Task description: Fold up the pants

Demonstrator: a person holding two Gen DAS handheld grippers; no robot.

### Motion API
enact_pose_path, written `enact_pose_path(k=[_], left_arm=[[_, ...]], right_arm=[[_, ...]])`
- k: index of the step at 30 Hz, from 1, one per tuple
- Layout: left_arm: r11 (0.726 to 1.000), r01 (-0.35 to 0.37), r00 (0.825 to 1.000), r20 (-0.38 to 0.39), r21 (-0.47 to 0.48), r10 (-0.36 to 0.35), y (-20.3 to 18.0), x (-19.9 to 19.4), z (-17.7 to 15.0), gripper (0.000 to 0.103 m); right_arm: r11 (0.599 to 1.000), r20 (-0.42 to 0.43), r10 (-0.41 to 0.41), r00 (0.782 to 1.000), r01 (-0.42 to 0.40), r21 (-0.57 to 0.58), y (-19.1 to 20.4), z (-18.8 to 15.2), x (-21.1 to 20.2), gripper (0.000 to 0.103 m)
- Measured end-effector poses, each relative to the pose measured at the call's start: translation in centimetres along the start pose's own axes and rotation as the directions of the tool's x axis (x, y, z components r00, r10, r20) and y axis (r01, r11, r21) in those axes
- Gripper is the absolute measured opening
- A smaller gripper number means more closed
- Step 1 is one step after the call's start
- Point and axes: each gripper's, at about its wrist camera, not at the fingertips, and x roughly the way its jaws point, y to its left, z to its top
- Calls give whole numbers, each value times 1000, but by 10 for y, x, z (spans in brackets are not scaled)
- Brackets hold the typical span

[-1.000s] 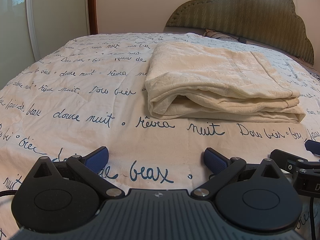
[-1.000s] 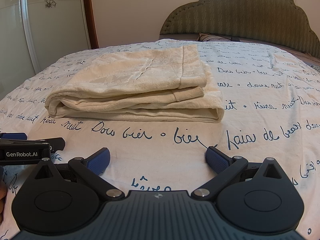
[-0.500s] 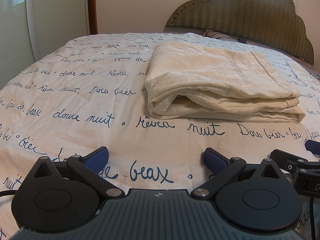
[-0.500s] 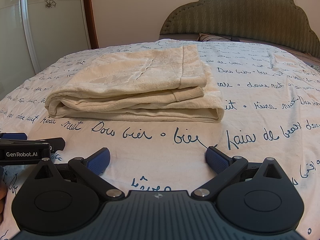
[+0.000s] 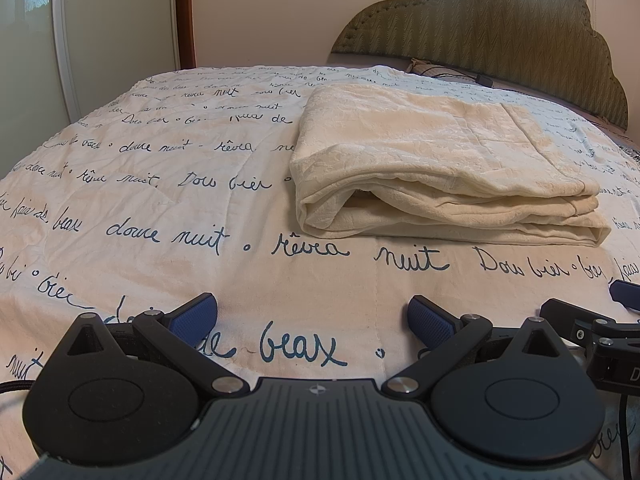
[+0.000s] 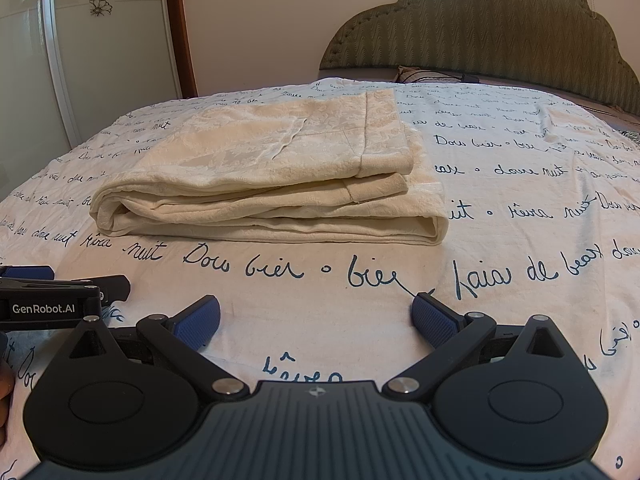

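The cream pants (image 5: 436, 168) lie folded in a flat stack of layers on the bed, also seen from the right wrist as cream pants (image 6: 276, 176). My left gripper (image 5: 314, 316) rests low over the bedspread, well short of the stack, open with nothing between its blue pads. My right gripper (image 6: 316, 318) sits likewise in front of the stack, open and empty. Each gripper shows at the other view's edge: the right gripper (image 5: 592, 336) beside the left one, the left gripper (image 6: 56, 292) beside the right one.
A white bedspread (image 5: 160, 200) with blue handwriting covers the bed. A green padded headboard (image 6: 480, 28) stands behind, with a small pillow and cable (image 5: 448, 70) at its foot. A wardrobe door (image 6: 80, 40) stands at the left.
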Motion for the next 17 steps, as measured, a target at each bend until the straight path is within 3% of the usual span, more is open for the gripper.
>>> enact_pose_path(k=[10, 17], left_arm=[[1000, 3, 1000, 1, -2, -3, 1, 0, 0, 103], [999, 48, 998, 30, -22, -47, 12, -12, 2, 103]], right_arm=[[1000, -5, -8, 1000, 8, -7, 1, 0, 0, 103], [999, -4, 0, 1000, 0, -35, 6, 5, -4, 103]])
